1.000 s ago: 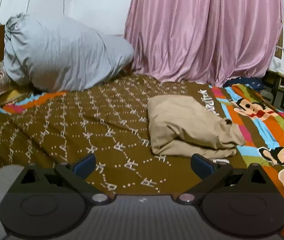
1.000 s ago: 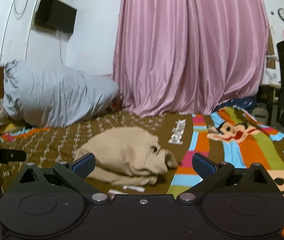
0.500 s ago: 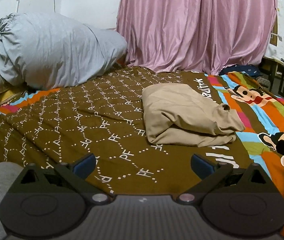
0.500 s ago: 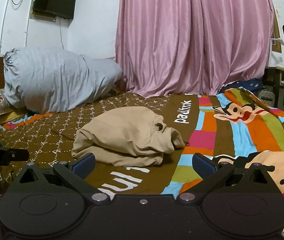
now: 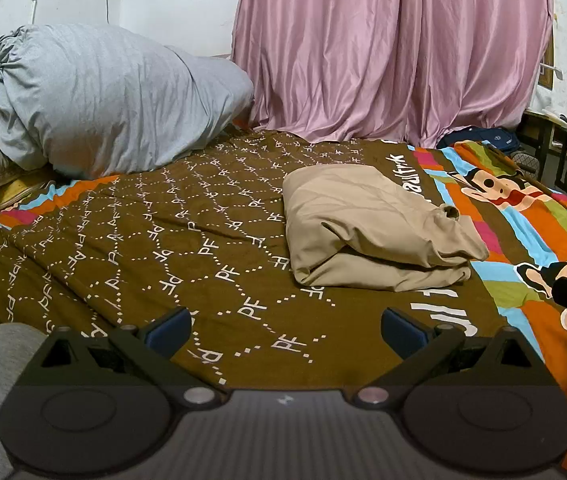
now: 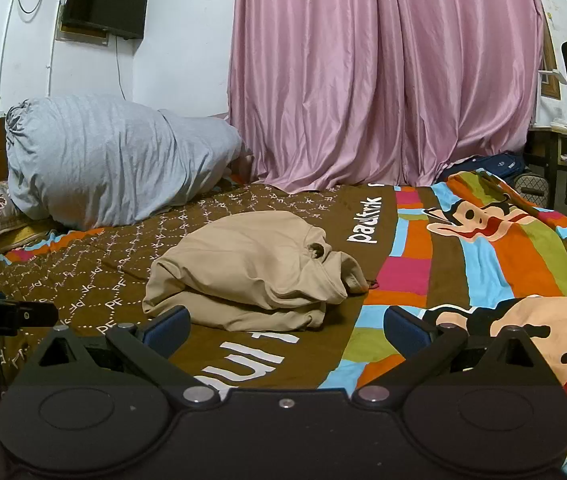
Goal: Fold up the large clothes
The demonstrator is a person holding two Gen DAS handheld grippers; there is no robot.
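Both claws spread, empty: left gripper, right gripper, low in frame. Tan garment sits folded mid-frame on bedspread; tidying likely means tucking the loose right-hand flap.

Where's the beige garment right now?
The beige garment lies folded on the bedspread, right of centre in the left wrist view and centre-left in the right wrist view. It sits beyond both open tongs, touching neither, with the grey bundle behind-left.
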